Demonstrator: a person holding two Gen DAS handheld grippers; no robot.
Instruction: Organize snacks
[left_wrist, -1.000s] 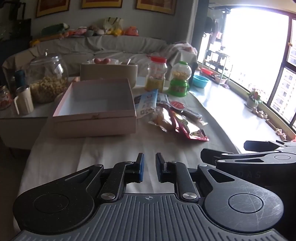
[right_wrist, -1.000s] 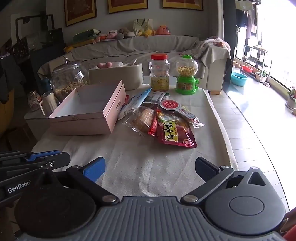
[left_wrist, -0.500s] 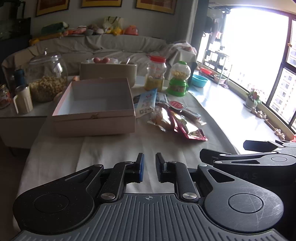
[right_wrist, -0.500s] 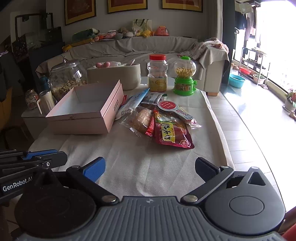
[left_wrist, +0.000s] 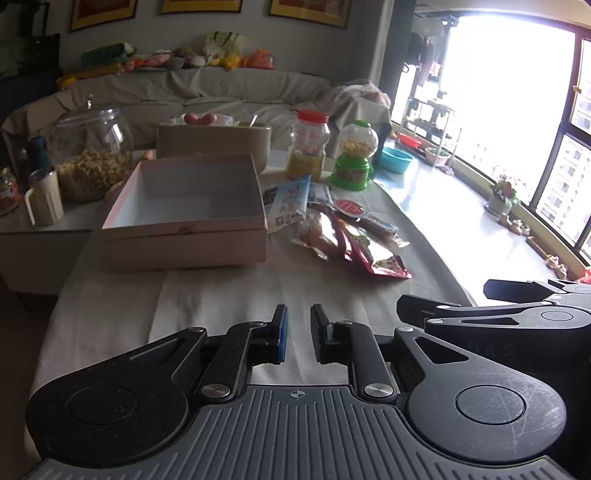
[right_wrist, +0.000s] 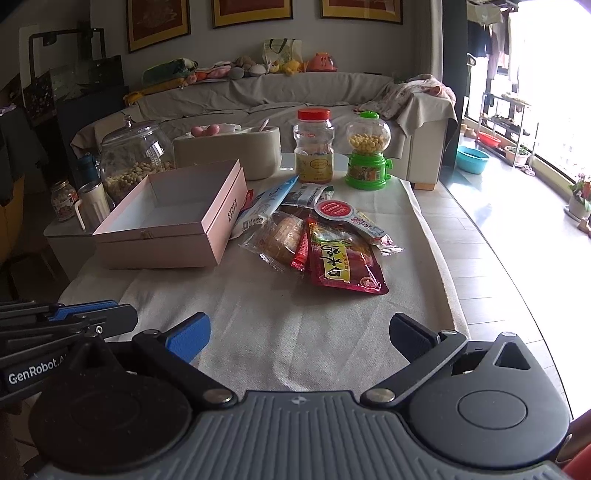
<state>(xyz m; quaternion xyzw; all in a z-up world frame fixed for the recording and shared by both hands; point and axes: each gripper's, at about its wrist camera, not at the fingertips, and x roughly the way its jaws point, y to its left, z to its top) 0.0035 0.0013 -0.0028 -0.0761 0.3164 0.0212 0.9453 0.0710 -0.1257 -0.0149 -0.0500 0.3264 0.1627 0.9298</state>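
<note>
Two handheld grippers hover over the near edge of a cloth-covered table (right_wrist: 280, 325) in a living room. The left gripper (left_wrist: 297, 334) has its jaws drawn narrow, a slim gap between them and nothing in it. The right gripper (right_wrist: 299, 332) has its jaws spread wide, also with nothing between them.

One open pink box (right_wrist: 173, 218) sits on the left of the cloth, its white interior bare. Just to its right lies one overlapping heap of snack packets (right_wrist: 314, 236). At least five can be counted: a blue-and-white pouch (right_wrist: 264, 206) leaning against the box wall, a clear bag of pastry (right_wrist: 282, 236), a large red packet with a yellow label (right_wrist: 341, 264) nearest the grippers, a packet topped by a red round label (right_wrist: 338, 210), and a pale wrapper (right_wrist: 308, 194) behind it. A thin red sachet (right_wrist: 301, 251) is wedged between the pastry bag and the red packet. How many more lie beneath cannot be told.

Behind the heap stand one red-lidded jar (right_wrist: 314, 146) and one green candy dispenser (right_wrist: 367, 151). Farther left are one beige tub (right_wrist: 229, 151), one large glass jar of nuts (right_wrist: 133, 158), one lidded mug (right_wrist: 92, 201) and one small jar (right_wrist: 62, 201). The tub's contents are mostly hidden by its rim.

The printing on the packets is too small to read. Window glare washes out the right side of both views.
</note>
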